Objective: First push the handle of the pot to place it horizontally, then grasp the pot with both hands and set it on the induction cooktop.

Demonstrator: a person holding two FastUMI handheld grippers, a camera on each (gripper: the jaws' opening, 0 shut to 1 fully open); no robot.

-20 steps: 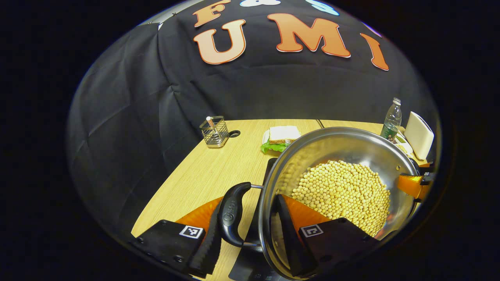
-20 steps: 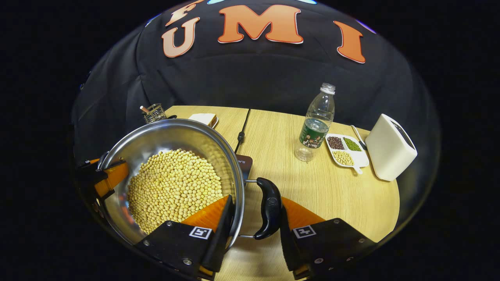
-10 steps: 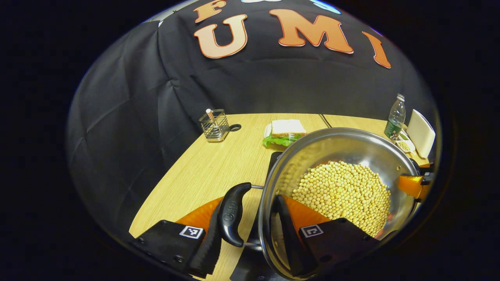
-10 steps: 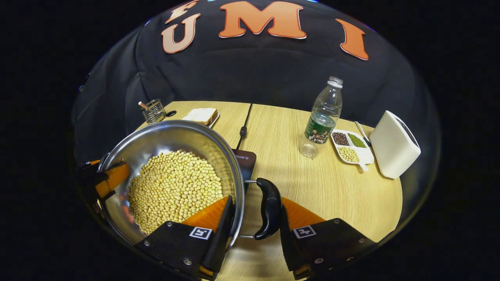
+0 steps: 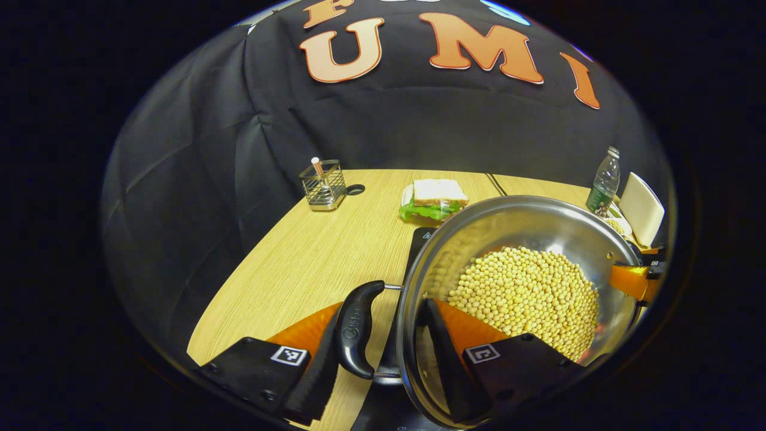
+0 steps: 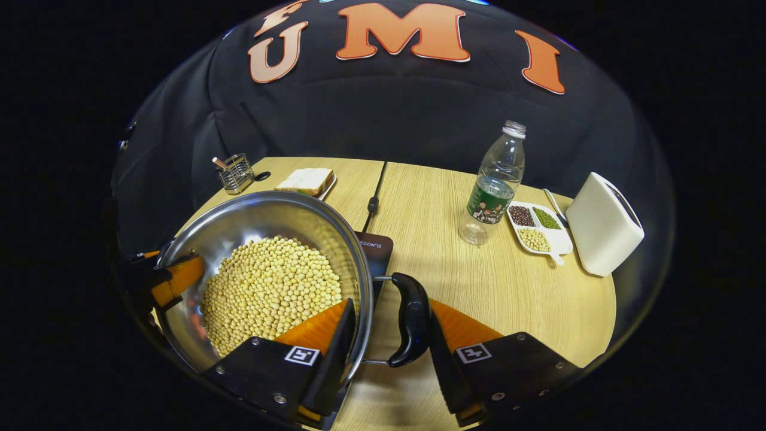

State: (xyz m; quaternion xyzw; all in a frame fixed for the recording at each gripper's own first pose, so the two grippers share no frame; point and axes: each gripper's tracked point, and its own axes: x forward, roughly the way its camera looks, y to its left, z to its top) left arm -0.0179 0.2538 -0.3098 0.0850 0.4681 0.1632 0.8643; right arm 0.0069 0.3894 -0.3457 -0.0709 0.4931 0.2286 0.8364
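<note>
The pot [image 5: 520, 287] of soybeans [image 6: 272, 290] sits over the induction cooktop [image 6: 377, 251]. The left gripper [image 5: 383, 347] pinches its near handle [image 5: 356, 329] and rim; the right gripper [image 6: 386, 347] pinches the opposite handle [image 6: 410, 320].

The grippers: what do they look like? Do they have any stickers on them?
Each one, the left gripper and the right gripper, has two wedge-shaped jaws that taper toward the front. Each jaw sits on a chunky black block with slanted edges. Yes, every block carries a small square black-and-white marker, like a tiny code, and little round screws.
</note>
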